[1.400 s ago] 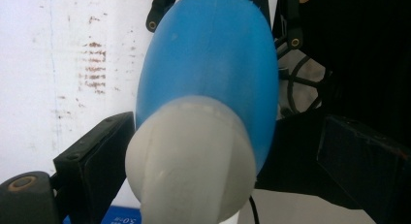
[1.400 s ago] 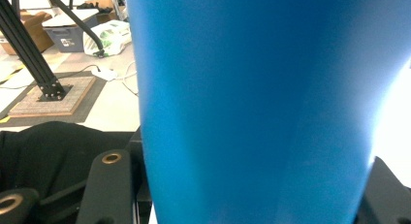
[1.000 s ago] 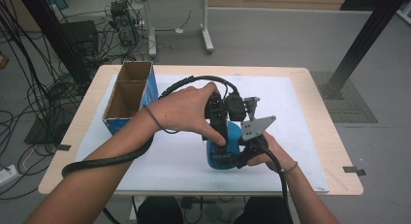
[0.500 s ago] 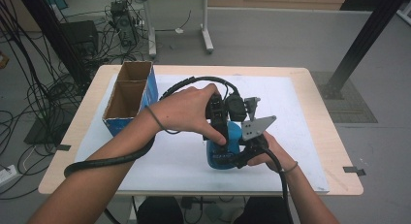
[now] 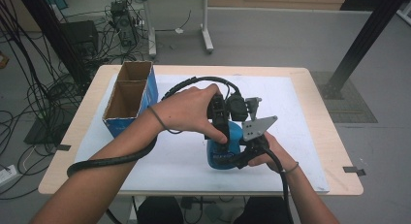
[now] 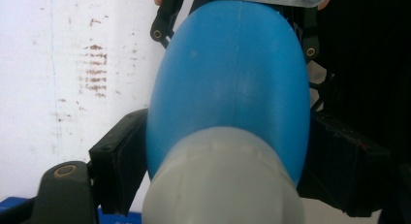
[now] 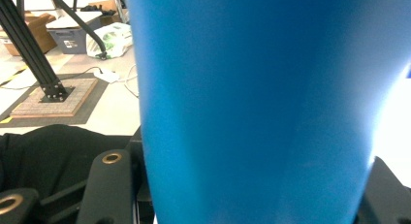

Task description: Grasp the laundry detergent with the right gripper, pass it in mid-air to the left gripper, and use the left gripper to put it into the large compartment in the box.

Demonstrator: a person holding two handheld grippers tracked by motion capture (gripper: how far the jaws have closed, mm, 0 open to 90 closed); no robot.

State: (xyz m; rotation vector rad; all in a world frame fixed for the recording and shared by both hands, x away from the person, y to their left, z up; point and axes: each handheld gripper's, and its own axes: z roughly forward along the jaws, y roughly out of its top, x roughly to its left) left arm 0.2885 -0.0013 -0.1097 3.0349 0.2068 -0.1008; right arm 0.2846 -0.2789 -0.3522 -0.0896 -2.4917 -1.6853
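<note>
I inspected the blue bottle (image 5: 224, 151), which stood near the front middle of the white mat (image 5: 300, 117) covering the table (image 5: 320, 88). In the high view my right gripper (image 5: 245, 153) gripped the bottle low on its body from the right side. In the right gripper view the blue body (image 7: 252, 107) sat wedged between the two black jaws, pads pressed against it, so I recorded that gripper as pinching the bottle.

My left gripper (image 5: 220, 132) came down on the bottle from above, my left hand (image 5: 186, 112) around it. In the left gripper view the jaws flanked the blue shoulder (image 6: 228, 88) just above the pale grey cap (image 6: 220, 180). These jaws had just been closing with the bottle between them. I could not tell whether the pads already pressed on the plastic.

An open cardboard box (image 5: 130, 95) with blue sides stood at the left of the mat, well apart from the bottle.
</note>
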